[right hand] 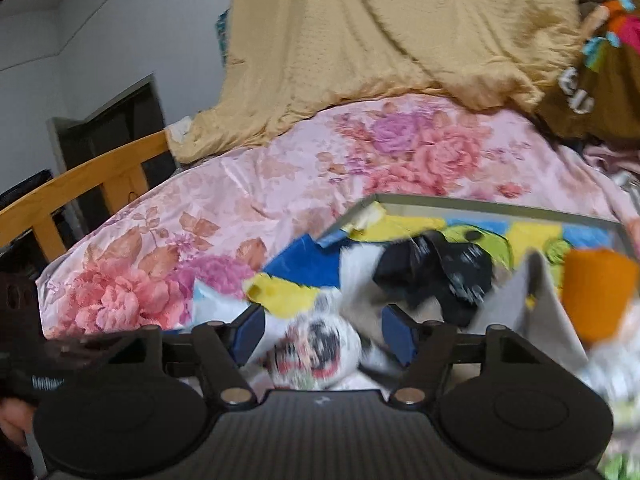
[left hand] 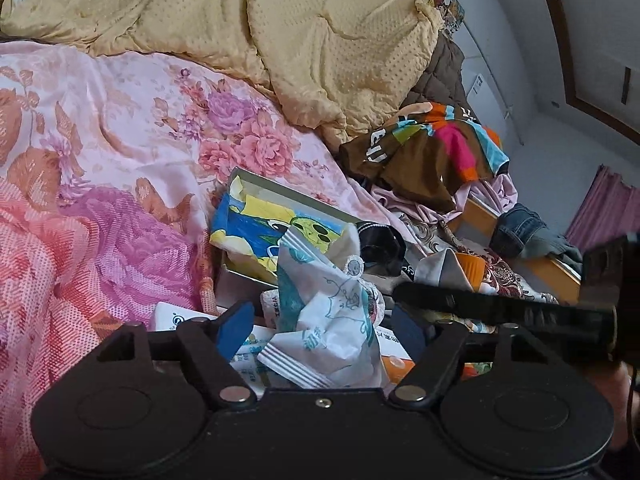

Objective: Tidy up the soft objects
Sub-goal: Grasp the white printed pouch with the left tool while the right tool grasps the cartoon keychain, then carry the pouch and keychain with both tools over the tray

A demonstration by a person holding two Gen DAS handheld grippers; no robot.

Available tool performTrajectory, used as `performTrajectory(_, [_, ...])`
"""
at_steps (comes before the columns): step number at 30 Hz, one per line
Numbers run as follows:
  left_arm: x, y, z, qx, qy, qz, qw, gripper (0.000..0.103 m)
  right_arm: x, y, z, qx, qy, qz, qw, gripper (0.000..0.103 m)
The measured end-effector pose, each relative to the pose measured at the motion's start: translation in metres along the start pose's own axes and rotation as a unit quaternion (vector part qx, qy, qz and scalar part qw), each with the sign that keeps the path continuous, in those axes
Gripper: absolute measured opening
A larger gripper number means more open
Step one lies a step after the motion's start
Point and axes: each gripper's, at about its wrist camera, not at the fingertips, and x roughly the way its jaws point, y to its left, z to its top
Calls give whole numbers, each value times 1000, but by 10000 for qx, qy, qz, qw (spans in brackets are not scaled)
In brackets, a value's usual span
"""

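Note:
A grey box (left hand: 280, 190) lined with a blue, yellow and green cartoon cloth (left hand: 256, 228) lies on the bed. My left gripper (left hand: 320, 328) is open, its blue pads either side of a crumpled white and teal printed cloth (left hand: 324, 300) at the box's near edge. In the right wrist view, my right gripper (right hand: 322, 334) is open over a blurred white patterned soft item (right hand: 316, 350). A black sock-like item (right hand: 440, 276) and an orange and grey one (right hand: 596, 292) lie beyond, over the box (right hand: 480, 204).
A pink floral bedcover (left hand: 120, 160) spreads left. A yellow quilt (left hand: 280, 20) is bunched at the back. A brown multicoloured garment (left hand: 432, 148), jeans (left hand: 520, 228) and other clothes lie right. A wooden bed rail (right hand: 100, 176) is at left.

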Motion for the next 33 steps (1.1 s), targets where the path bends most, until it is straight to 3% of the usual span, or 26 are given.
performTrajectory(10, [-3,0,-2,10,-89,88,9999,65,39,-4,16,-286,649,302,9970,50])
performTrajectory(15, [-5,1,-3,3,-116,78,9999,64,45,-4,17,-279,746,287,9964,30])
performTrajectory(22, [-5,0,-4,14,-123,97,9999,60,35,-6,14,-123,576,284,9979,22])
performTrajectory(24, [-6,-1,-4,46,-128,96,9999,52,30,-5,12,-112,494,291,9983,20])
performTrajectory(33, [-4,-7,-5,229,-98,152,9996,49,8,3,1,7,96,144,9998,18])
